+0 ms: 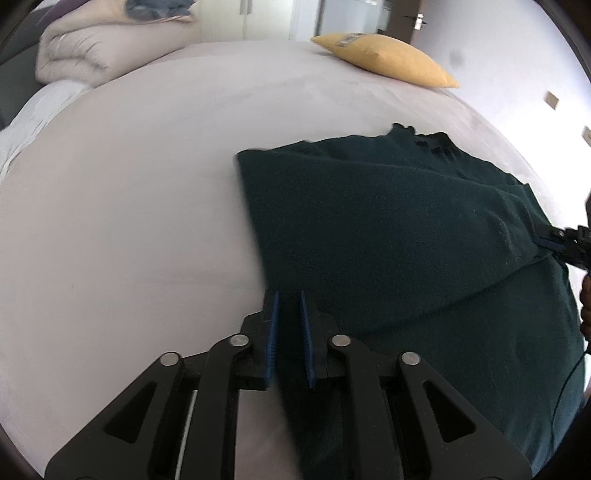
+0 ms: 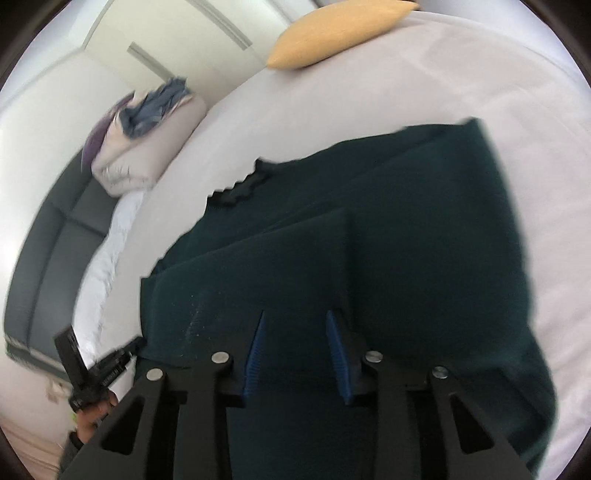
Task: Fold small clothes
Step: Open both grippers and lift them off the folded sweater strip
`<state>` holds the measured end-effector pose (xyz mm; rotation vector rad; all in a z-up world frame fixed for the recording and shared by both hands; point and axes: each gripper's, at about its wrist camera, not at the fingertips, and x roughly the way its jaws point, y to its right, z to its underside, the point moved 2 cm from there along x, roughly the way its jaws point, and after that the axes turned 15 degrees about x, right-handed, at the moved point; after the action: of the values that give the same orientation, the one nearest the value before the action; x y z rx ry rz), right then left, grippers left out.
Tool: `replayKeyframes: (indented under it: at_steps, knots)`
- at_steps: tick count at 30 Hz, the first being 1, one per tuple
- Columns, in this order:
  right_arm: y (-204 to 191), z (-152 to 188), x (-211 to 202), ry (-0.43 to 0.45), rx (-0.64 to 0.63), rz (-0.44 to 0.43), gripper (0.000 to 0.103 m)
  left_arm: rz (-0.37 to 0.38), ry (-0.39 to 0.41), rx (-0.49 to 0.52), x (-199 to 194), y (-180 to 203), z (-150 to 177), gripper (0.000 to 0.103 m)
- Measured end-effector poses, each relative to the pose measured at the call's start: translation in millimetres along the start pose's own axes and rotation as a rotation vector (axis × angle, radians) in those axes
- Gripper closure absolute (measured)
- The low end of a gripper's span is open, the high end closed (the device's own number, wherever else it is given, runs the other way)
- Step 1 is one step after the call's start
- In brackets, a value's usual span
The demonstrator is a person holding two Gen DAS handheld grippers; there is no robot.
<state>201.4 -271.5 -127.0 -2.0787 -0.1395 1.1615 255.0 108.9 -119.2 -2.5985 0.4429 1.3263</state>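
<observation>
A dark green knit garment lies partly folded on the white bed, one side lapped over the body. It also shows in the right wrist view. My left gripper is narrowly open at the garment's near left edge, with fabric running between its blue pads. My right gripper is open over the garment, fabric between its pads. In the left wrist view the right gripper touches the garment's right edge. In the right wrist view the left gripper sits at the garment's left edge.
A yellow pillow lies at the far side of the bed, also in the right wrist view. A folded beige duvet with blue cloth on top sits at the far left corner. A dark headboard borders the bed.
</observation>
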Motion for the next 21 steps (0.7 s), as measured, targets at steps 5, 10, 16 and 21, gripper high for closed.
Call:
replayKeyframes:
  at_steps: [5,10,16,21]
  knots:
    - [22,22,-73,0.140,-0.001,0.094,0.045,0.050,0.031,-0.122,-48,-6,37,0.069]
    - [46,71,-142,0.195,-0.016,0.035,0.034,0.133,0.104,-0.207,-107,7,85,0.026]
    - [84,143,-189,0.182,0.018,0.019,0.033,0.273,0.056,-0.311,-140,32,142,0.026]
    - [113,170,-210,0.186,0.093,0.006,0.033,0.307,0.011,-0.300,-150,59,176,0.026]
